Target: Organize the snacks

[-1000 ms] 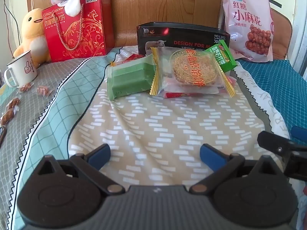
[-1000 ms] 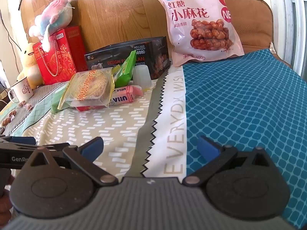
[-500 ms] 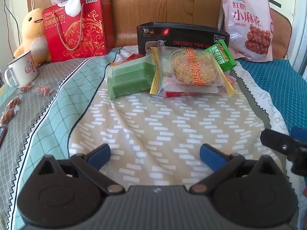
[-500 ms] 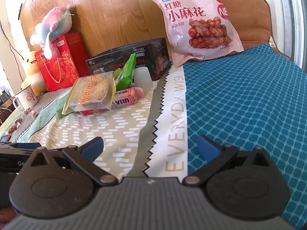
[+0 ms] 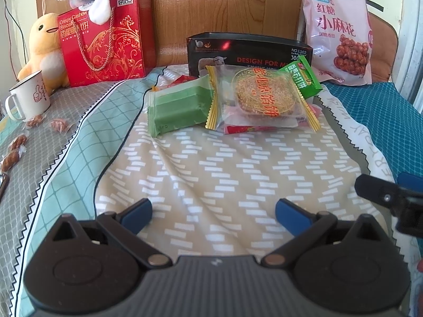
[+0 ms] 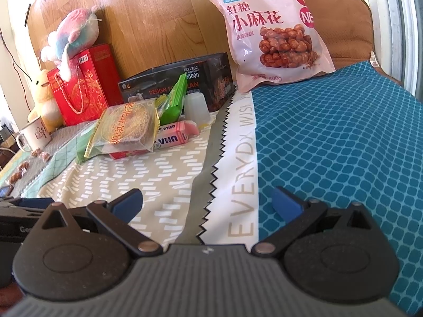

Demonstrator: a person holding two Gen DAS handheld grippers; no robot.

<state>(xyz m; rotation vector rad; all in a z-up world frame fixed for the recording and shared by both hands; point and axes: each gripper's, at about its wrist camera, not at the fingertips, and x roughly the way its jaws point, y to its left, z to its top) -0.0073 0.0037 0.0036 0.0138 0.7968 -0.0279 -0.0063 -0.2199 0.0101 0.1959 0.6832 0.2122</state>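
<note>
A pile of snacks lies on the bed cloth: a green wrapped cake (image 5: 179, 108), a clear packet with a round sesame cake (image 5: 261, 97) (image 6: 127, 129), a green wafer packet (image 5: 304, 78) (image 6: 174, 100), a pink packet (image 6: 174, 134) and a small translucent cup (image 6: 197, 107). Behind them stands a black box (image 5: 248, 52) (image 6: 174, 84). My left gripper (image 5: 212, 211) is open and empty, well short of the pile. My right gripper (image 6: 207, 202) is open and empty over the cloth seam, to the right of the pile.
A big pink snack bag (image 5: 338, 31) (image 6: 272, 31) leans on the headboard at the right. A red gift box (image 5: 105, 39), plush toys (image 5: 45, 47), a white mug (image 5: 29, 95) and several small wrapped snacks (image 5: 15, 150) are at the left.
The right gripper has moved forward and tilted, so the pile and pink bag appear larger and nearer. The left gripper has barely moved.
</note>
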